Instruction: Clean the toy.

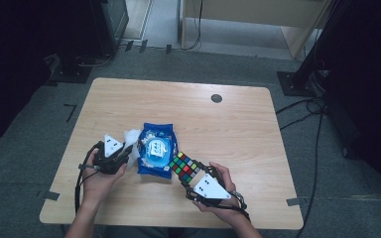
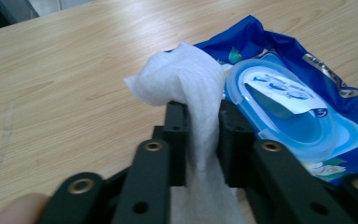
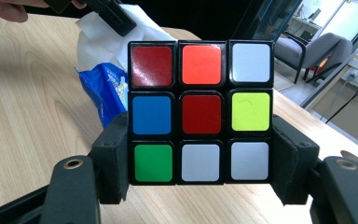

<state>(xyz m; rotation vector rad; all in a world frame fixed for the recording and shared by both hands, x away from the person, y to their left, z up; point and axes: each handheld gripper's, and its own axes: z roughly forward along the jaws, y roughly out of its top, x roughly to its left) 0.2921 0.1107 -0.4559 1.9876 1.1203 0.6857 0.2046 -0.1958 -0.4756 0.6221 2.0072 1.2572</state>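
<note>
A crumpled white wet wipe [image 2: 193,116] hangs between the slackened jaws of the left gripper [image 2: 200,126], just beside the blue plastic wipes pack [image 1: 156,148] on the wooden bench [image 1: 228,129]. A multicoloured puzzle cube [image 3: 200,112] is clamped in the right gripper [image 3: 200,158]. The wipe is judged drawn out; wiping the cube seemingly remains.

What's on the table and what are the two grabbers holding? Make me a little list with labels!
table: light wooden table
left hand-held gripper: white wet wipe hangs between its jaws
right hand-held gripper: jaws closed on the sides of a colour puzzle cube
wipes pack: blue, lying flat between the two grippers, flip lid on top
cube face in the right gripper view: centre tile red, bottom left green
</note>
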